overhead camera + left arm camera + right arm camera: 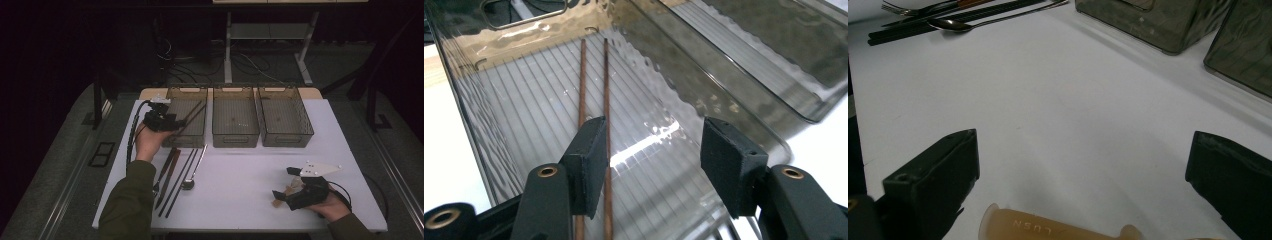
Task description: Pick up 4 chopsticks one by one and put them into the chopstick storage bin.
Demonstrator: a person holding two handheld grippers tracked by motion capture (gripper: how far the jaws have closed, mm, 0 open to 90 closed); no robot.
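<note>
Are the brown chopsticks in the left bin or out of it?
In: the brown chopsticks lie on the left bin ribbed floor, free of the open left gripper.

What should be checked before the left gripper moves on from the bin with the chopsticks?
1. Brown chopsticks lie inside the left bin: ok.
2. Left gripper jaws apart, pads off the chopsticks: ok.
3. Chopsticks fully flat on the bin floor: cannot tell.
4. Spoon and black chopsticks on the table, within reach: ok.
5. Right gripper open, away from the bins: ok.
</note>
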